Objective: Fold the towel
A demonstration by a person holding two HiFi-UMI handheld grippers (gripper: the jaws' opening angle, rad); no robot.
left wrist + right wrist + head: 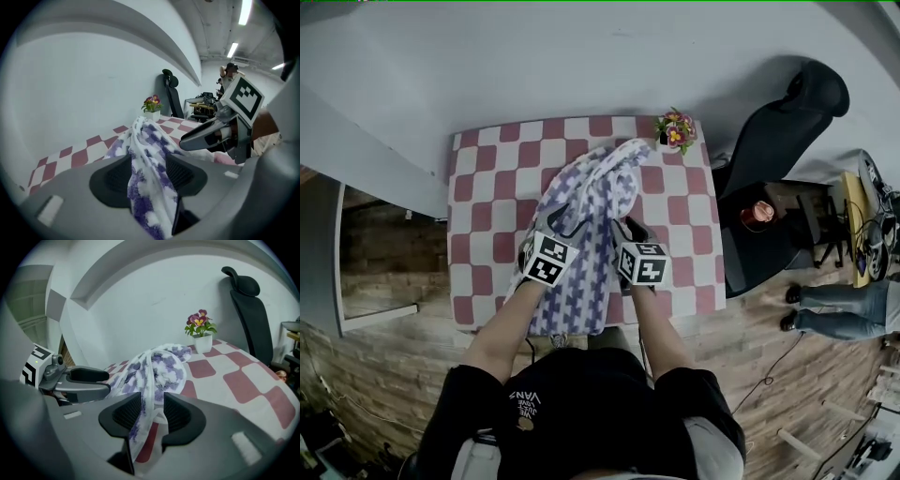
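Above the checkered table [487,187], towel [592,211] clamped in left tool [149,174] and right tool [151,413] — rest draped ahead of both

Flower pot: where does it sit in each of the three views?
Head view: flower pot at the far right corner of the table, upper middle.
Left gripper view: pot at centre, just above the towel.
Right gripper view: pot right of centre, beyond the towel.
Shared landmark: the black chair, right of it everywhere.

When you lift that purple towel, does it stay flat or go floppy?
Probably floppy: the towel bunches and droops at the left gripper. Likely light too: small pinches by it and the right gripper hold it.
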